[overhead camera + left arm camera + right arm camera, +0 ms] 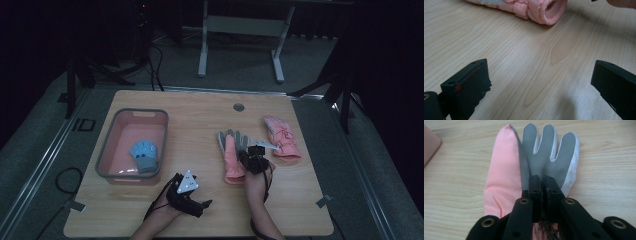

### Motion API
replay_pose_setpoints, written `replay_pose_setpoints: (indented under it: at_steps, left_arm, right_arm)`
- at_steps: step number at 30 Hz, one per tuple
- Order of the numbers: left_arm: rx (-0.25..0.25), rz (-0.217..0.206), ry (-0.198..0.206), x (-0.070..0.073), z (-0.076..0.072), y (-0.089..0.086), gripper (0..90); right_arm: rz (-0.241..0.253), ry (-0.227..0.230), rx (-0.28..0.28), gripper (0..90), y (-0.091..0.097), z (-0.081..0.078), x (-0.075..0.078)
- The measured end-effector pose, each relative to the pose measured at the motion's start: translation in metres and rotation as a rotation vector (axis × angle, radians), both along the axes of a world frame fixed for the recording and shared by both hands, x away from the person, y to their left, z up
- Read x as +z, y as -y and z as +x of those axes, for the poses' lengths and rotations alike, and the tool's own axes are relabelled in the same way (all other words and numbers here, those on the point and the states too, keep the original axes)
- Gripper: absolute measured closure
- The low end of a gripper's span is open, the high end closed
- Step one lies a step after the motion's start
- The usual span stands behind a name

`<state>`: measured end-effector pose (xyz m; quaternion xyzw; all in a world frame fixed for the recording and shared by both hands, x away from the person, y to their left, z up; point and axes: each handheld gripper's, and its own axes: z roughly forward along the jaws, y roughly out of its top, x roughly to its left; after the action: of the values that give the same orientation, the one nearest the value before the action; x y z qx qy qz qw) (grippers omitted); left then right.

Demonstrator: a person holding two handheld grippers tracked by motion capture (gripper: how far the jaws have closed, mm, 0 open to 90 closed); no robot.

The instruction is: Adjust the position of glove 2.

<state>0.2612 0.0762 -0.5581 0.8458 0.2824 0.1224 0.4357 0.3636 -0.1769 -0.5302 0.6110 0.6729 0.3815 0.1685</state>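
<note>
A pink glove with a grey palm (230, 151) lies fingers away from me at the middle of the wooden table. My right gripper (250, 151) sits over its right side. In the right gripper view the black jaws are pressed together on the grey palm fabric of the glove (544, 150), so the gripper (543, 180) is shut on it. My left gripper (199, 204) rests near the front edge, left of the glove. Its jaws stand wide apart over bare wood (540, 68), with the glove's knitted pink cuff (549, 10) ahead of them.
A second pink glove (281, 137) lies to the right of the held one. At the left stands a pink bin with a grey rim (106, 146) holding a blue glove (144, 155). A cable hole (238, 107) sits near the table's far edge.
</note>
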Motion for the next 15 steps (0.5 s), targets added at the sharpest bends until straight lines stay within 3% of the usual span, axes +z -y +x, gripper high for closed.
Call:
replay_pose_setpoints:
  at_steps: [6,15]
  left_arm:
    - [-0.003,0.008,0.0,-0.001,0.0,0.0,2.1]
    - [-0.001,0.003,-0.002,0.0,0.0,-0.001,2.1]
  right_arm:
    - [-0.004,0.028,0.029,70.3,0.01,-0.002,0.009]
    - [-0.113,0.14,0.118,65.0,0.036,-0.004,0.044]
